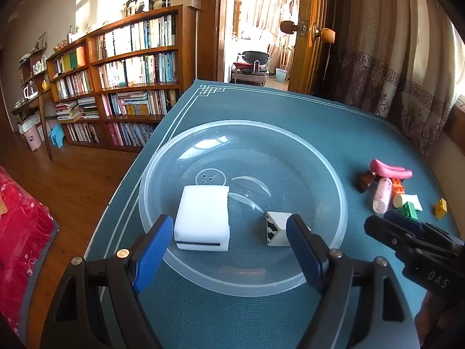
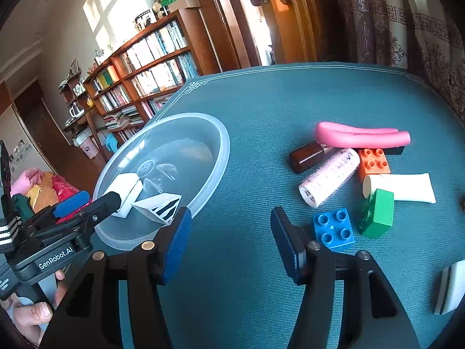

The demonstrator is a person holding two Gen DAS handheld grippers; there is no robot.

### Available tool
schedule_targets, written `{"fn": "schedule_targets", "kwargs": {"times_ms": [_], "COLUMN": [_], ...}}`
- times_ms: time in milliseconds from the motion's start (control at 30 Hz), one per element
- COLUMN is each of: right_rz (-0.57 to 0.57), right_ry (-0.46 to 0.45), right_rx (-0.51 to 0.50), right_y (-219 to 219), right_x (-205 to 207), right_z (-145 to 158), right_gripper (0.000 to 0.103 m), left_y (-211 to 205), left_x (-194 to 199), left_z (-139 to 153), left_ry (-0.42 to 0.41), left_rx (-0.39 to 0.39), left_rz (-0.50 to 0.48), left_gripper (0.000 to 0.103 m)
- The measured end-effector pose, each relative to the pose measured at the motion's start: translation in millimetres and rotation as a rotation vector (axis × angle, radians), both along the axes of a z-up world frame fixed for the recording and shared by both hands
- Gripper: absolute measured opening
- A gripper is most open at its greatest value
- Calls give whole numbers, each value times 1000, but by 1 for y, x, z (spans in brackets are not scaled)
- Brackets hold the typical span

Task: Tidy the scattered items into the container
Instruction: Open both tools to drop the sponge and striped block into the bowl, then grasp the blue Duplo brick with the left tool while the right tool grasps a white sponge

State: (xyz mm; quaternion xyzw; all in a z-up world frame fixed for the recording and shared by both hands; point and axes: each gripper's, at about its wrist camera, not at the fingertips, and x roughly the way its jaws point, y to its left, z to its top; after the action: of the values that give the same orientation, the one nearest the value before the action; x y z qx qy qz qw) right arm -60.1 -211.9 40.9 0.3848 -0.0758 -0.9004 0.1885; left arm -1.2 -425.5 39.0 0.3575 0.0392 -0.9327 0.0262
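**Two items in the bowl, the rest still heaped on the right**

At the far left of the room a long wooden bookcase (image 1: 122, 78) lines the wall above a wood floor, with an open doorway beside it and patterned curtains (image 1: 401, 67) to the right. The desk (image 2: 261, 101) is covered by a teal mat with a pale border line.

The left claw (image 1: 229, 238) hangs over the near rim of the clear plastic bowl (image 1: 334, 174), its blue pads spread wide and holding nothing. Inside the bowl lie a white sponge block (image 1: 203, 218) and, just to its right, a small black-and-white patterned box (image 1: 276, 228). That open, empty claw above them suggests a drop-off position rather than a pick.

Further right, the right claw (image 2: 231, 238) is also wide open and empty, poised low over bare mat between the bowl and the pile. Just beside its right finger sits a blue brick (image 2: 334, 228), probably the next pick. Beyond lie a green brick (image 2: 377, 218), a white tube (image 2: 404, 187), an orange brick (image 2: 373, 163), a pink hair roller (image 2: 328, 177), a brown bottle (image 2: 308, 157) and a pink foam loop (image 2: 360, 138), clustered and partly touching. A second sponge (image 2: 450, 288) lies at the far right edge.
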Motion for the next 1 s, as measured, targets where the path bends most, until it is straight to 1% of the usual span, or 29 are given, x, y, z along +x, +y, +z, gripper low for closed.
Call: {"fn": "schedule_targets", "kwargs": {"times_ms": [200,600,767,1000], "right_rz": [-17,-69,-102,-160], "right_ry": [-6,-11,-16,2], "right_rx": [-12,-39,-49,-74], "right_y": [14,49,69,103], "right_x": [6,22,30,46], "right_z": [-1,-5,-7,-3], "right_gripper": [60,60,60,60], "left_y": [12,41,60,92], "left_x": [2,7,7,9], "left_z": [2,2,1,-2], "left_ry": [0,-12,-19,-37], "left_rx": [-30,-56,-64,-88], "left_rz": [-16,-60,-90,-154], "left_gripper": [84,84,84,84]}}
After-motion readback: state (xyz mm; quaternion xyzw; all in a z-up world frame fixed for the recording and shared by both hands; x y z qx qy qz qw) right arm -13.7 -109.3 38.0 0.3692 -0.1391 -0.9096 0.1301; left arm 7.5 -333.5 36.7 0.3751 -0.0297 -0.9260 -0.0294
